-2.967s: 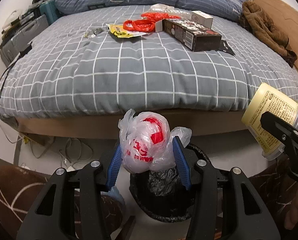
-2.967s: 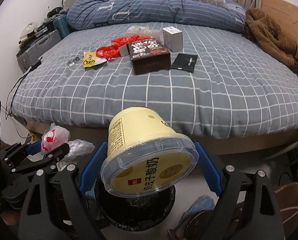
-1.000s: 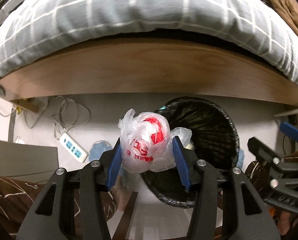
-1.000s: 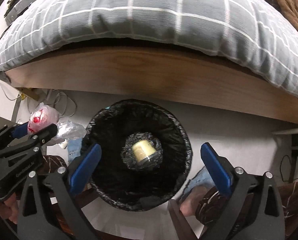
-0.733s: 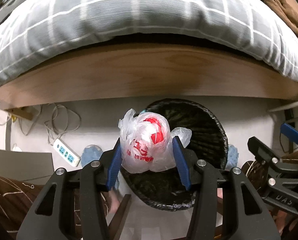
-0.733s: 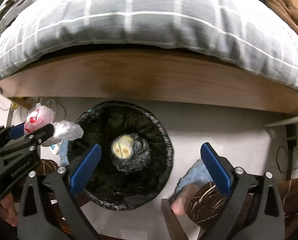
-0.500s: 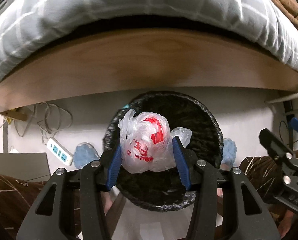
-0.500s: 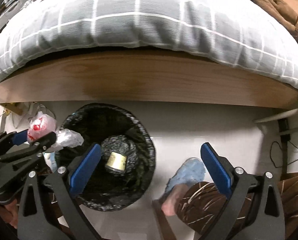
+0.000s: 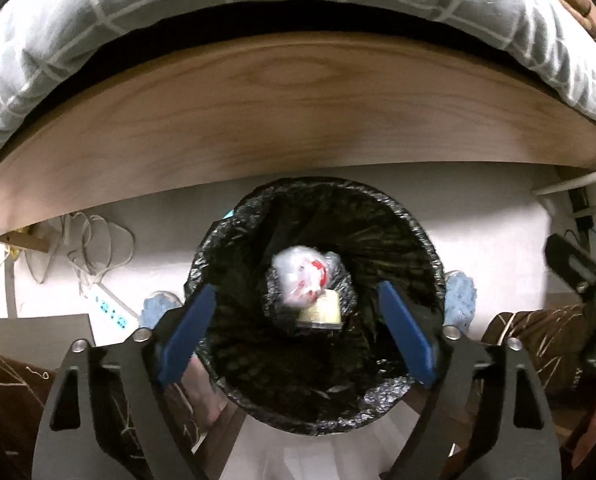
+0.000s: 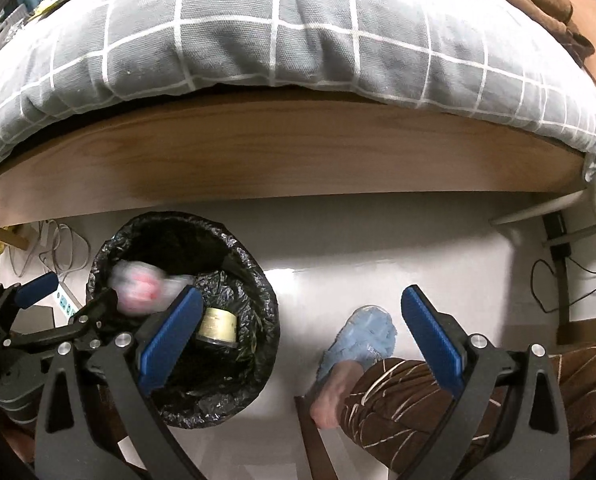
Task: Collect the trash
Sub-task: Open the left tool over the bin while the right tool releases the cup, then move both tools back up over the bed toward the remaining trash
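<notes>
Dropping into the black-lined bin (image 9: 318, 288), the knotted plastic bag (image 9: 302, 280), white with red print and blurred, lies beside the yellow cup (image 9: 322, 312); the left gripper (image 9: 298, 332) has just spread its jaws and hangs empty, the right gripper (image 10: 298, 336) likewise unclenched; litter on the far bed (image 10: 258, 32) remains

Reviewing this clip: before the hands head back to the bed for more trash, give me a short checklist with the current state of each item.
1. Left gripper has let go; jaws have just been opening, nothing between them: ok.
2. Knotted plastic bag inside the bin: ok, blurred.
3. Yellow tub in the bin: ok.
4. Right gripper open, holding nothing: ok.
5. Bin upright, liner over its rim: ok.
6. Bag at rest: cannot tell.
</notes>
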